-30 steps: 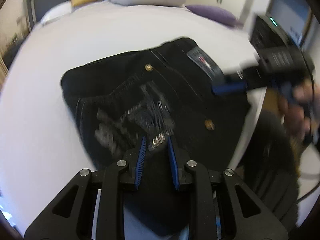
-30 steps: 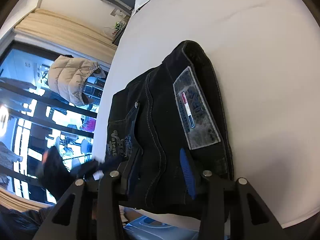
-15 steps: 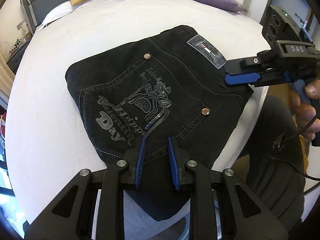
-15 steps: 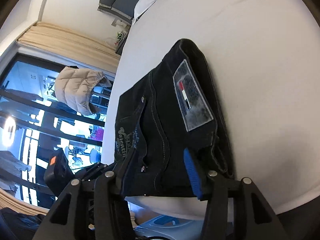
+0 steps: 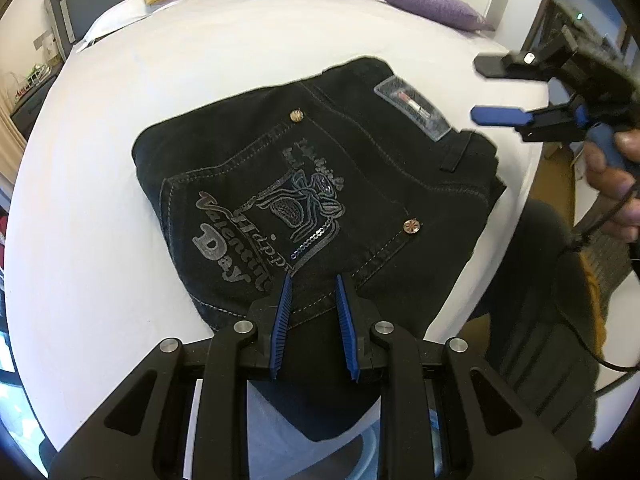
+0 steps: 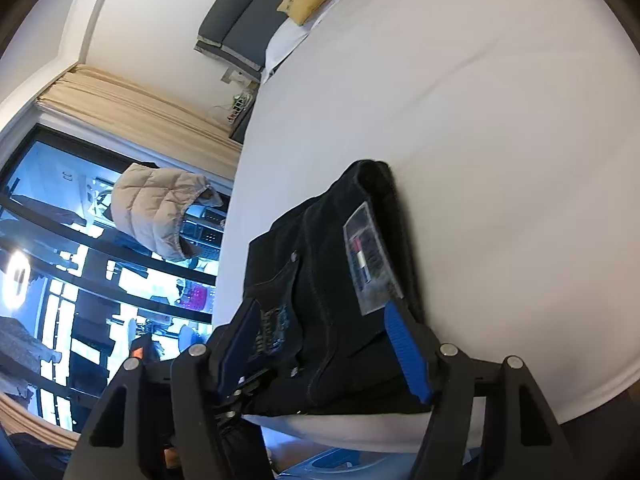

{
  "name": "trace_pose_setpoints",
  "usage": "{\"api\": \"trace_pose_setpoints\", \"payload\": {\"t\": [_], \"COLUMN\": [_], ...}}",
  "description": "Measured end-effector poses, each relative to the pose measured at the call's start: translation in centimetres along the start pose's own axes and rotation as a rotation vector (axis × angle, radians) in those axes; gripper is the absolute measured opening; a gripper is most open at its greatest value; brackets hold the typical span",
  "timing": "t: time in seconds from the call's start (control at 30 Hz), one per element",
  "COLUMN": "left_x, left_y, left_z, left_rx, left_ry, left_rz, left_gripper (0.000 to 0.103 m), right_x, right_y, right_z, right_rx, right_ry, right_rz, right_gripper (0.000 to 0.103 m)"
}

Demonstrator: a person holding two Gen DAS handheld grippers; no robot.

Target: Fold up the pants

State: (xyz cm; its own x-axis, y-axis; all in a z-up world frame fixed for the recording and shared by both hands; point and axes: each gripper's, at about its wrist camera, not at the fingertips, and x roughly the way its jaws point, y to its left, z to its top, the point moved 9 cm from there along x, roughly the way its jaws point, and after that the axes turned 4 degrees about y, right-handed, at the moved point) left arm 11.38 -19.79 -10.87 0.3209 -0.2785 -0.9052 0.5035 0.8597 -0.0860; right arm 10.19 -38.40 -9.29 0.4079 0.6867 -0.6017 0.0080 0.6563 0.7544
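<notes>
Half a second on, the right tongs (image 5: 486,90) have pulled off the waistband and now hang clear beside the pants' (image 5: 320,196) label corner, jaws spread and empty. Seen from the right wrist, those tongs (image 6: 320,320) frame the folded stack without touching it. Left tongs (image 5: 313,288) keep their place over the near hem, parted, gripping nothing. Folded pants lie unmoved on the white bed (image 5: 200,60), pocket print up.

Black frames, blue ribbed fingers (image 5: 282,312)
</notes>
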Motion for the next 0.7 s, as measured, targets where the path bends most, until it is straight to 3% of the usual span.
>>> {"api": "trace_pose_setpoints", "payload": {"t": [0.1, 0.17, 0.23, 0.3, 0.5, 0.7], "left_x": [-3.0, -4.1, -4.4, -3.9, -0.3, 2.3], "left_y": [1.5, 3.3, 5.7, 7.6, 9.5, 9.5], "left_z": [0.3, 0.1, -0.5, -1.2, -1.1, 0.8], "left_rx": [-0.068, -0.123, -0.223, -0.287, -0.438, -0.505], "left_ry": [-0.064, -0.085, -0.100, -0.085, -0.021, 0.028], "left_rz": [-0.024, -0.025, -0.047, -0.059, -0.255, -0.415], "left_gripper": [0.022, 0.031, 0.062, 0.063, 0.063, 0.063], "right_x": [0.6, 1.0, 1.4, 1.6, 4.7, 7.5], "right_y": [-0.3, -0.5, -0.9, -1.6, -3.2, -3.6], "right_z": [0.4, 0.8, 1.5, 2.5, 3.3, 3.2], "right_rx": [-0.014, -0.019, -0.021, -0.019, -0.025, 0.009], "right_ry": [0.019, 0.035, 0.045, 0.049, 0.198, 0.260], "right_rz": [-0.032, -0.040, -0.066, -0.078, -0.123, -0.061], "right_gripper": [0.069, 0.072, 0.072, 0.074, 0.076, 0.075]}}
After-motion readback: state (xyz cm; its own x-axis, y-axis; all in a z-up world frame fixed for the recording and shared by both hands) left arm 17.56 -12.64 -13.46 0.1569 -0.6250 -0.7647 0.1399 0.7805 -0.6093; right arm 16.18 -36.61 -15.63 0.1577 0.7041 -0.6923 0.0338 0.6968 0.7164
